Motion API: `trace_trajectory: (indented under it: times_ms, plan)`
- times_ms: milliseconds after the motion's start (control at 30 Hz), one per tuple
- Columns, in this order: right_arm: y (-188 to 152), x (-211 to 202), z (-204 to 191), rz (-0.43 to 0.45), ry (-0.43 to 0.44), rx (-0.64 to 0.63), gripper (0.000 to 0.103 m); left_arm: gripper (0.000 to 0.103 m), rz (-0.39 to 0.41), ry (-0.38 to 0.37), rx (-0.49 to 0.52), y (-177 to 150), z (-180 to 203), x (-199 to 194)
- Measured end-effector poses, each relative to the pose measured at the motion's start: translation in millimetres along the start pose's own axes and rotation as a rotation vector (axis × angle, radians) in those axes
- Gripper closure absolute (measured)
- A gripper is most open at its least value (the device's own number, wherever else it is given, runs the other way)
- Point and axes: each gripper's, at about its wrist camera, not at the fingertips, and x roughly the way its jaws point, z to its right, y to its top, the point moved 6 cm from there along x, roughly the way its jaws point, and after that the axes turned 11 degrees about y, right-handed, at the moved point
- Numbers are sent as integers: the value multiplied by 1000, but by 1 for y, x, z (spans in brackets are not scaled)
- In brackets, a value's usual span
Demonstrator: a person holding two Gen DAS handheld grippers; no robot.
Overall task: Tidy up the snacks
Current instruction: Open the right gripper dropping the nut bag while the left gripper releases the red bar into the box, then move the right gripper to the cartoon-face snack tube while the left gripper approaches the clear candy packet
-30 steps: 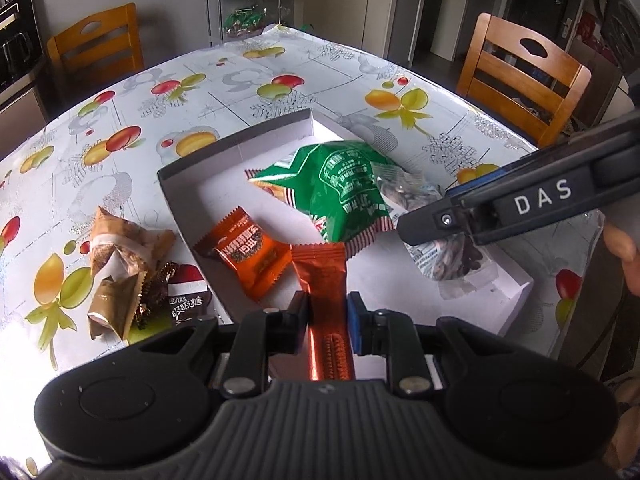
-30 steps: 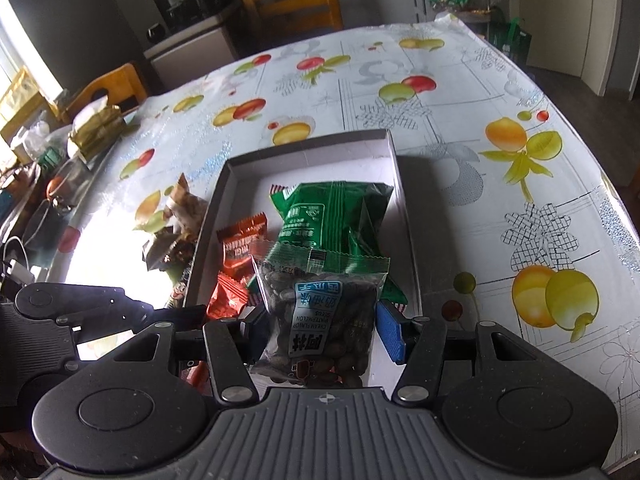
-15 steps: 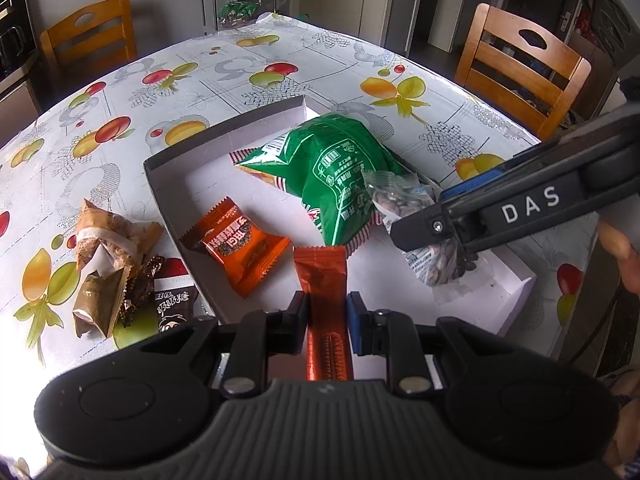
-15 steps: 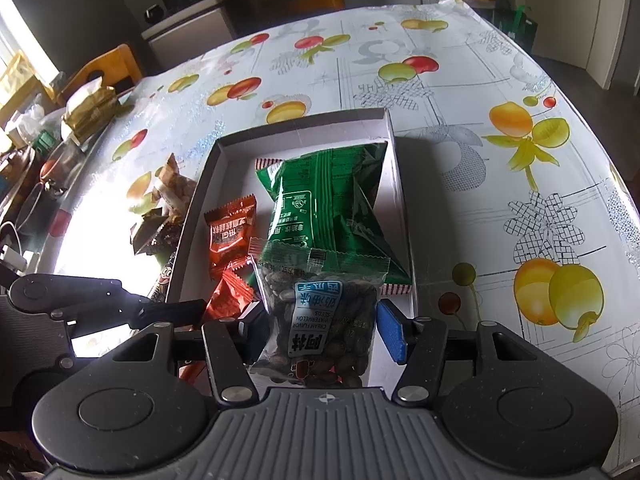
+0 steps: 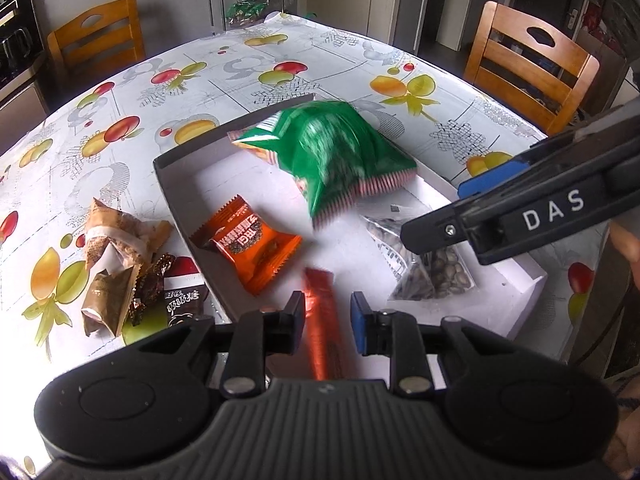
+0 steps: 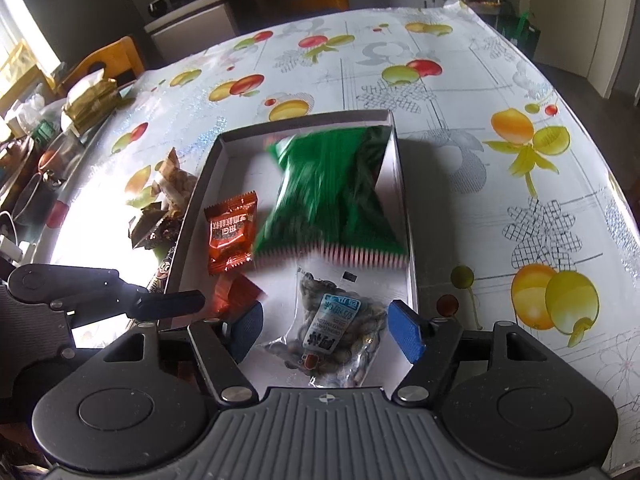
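Observation:
A shallow white box [image 5: 176,200] lies on the fruit-print tablecloth. My left gripper [image 5: 326,322] hangs over the box's near end, its jaws opening. A red stick pack [image 5: 322,320] stands between them, with a gap beside the blue pad. My right gripper [image 6: 326,328] is also opening. A clear bag of seeds [image 6: 336,328] lies on the box floor between its pads, touching neither. A green bag [image 6: 336,196], motion-blurred, fills the far right of the box. An orange square pack [image 6: 232,236] lies at the box's left.
Several brown and dark wrapped snacks [image 5: 120,256] lie on the cloth left of the box. Wooden chairs [image 5: 528,68] stand around the table and a wire rack [image 5: 244,8] stands behind it. Bags and dishes [image 6: 88,100] crowd the table's far left.
Both pairs of jaws have spread. The seed bag has dropped from the right pads onto the box floor. The red stick has come loose. The green bag has shifted toward the far end.

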Motion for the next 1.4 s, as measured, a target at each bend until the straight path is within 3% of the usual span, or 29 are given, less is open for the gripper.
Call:
trace_trajectory:
  times_ms: [533, 1000, 1133, 1400]
  plan:
    - [14, -4, -27, 62, 43, -51, 33, 75, 40, 37, -40, -6, -22, -18]
    - [24, 18, -79, 37, 113, -137, 33, 74, 26, 115, -125, -31, -69, -35]
    - [27, 26, -95, 26, 134, -160, 33, 64, 26, 139, -146, -40, -83, -40]
    - [27, 42, -123, -4, 168, -197, 33, 63, 13, 169, -186, -59, -107, -50]
